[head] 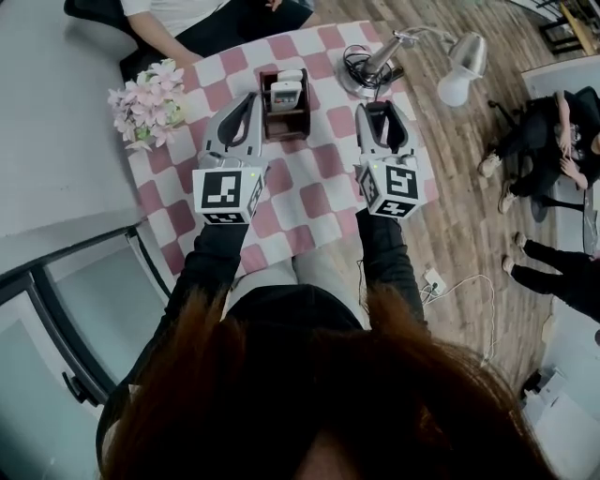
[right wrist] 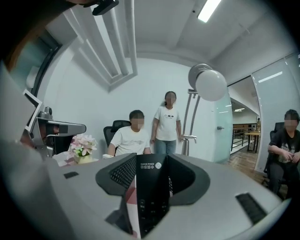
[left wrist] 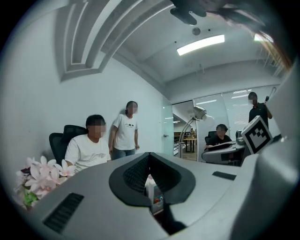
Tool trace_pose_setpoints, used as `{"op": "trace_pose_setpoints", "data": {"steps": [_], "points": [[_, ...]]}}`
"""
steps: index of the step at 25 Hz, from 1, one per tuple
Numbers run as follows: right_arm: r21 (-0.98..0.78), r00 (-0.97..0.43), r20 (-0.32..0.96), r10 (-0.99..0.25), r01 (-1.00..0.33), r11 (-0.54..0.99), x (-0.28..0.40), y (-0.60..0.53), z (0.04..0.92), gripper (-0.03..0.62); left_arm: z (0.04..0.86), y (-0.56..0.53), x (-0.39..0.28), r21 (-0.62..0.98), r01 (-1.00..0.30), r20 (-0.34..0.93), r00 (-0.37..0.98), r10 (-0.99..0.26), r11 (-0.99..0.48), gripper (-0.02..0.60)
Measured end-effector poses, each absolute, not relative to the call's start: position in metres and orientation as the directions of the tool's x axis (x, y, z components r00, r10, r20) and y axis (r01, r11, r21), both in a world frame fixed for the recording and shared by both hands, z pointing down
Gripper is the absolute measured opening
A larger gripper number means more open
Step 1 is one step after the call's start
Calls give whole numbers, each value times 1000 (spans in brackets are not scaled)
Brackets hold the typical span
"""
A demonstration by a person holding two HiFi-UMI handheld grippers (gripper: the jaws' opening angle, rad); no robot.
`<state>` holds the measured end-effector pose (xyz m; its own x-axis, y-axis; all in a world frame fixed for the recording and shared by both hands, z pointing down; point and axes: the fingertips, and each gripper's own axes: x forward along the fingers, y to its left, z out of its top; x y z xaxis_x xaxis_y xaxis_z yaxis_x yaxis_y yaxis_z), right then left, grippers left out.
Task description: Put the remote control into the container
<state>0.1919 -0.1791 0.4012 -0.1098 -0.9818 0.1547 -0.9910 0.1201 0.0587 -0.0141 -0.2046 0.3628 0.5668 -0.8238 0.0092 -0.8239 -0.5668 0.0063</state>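
A brown container (head: 286, 120) stands on the pink-checked tablecloth (head: 314, 192) with white remotes (head: 285, 93) upright in it. My right gripper (head: 382, 108) hovers just right of it, shut on a black remote control (right wrist: 152, 197) that stands on edge between the pads (right wrist: 123, 173). My left gripper (head: 250, 98) hangs just left of the container, its fingertips together. In the left gripper view (left wrist: 150, 155) a white remote with coloured buttons (left wrist: 153, 193) shows through the slot behind the tips, apparently one of those in the container.
A pot of pink flowers (head: 148, 103) stands at the table's left edge. A desk lamp (head: 457, 66) and its base with coiled cable (head: 366, 70) sit at the far right corner. A person in white (head: 202, 14) sits across the table. Other people (head: 553, 131) are at right.
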Motion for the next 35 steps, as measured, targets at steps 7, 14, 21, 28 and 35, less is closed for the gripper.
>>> {"op": "trace_pose_setpoints", "data": {"steps": [7,14,21,28,35], "points": [[63,-201,101,-974,-976,208,144,-197,384,212,358,-201,-59,0,-870,1,493,-870,-493,-2],[45,-288,72,-955,-955,292,97,-212,380,212,356,-196,-99,-8,-907,2,421,-907,-421,-2],[-48,-330,54,-943,-944,327,70,-223,390,212,360,-191,-123,-5,-927,8,374,-927,-374,-2],[-180,-337,26,-941,-928,327,62,-225,411,212,369,-184,-134,-6,-937,28,349,-937,-350,-2],[-219,-331,-35,-943,-918,330,58,-231,416,212,377,-179,-137,-4,-940,45,341,-939,-341,-2]]}}
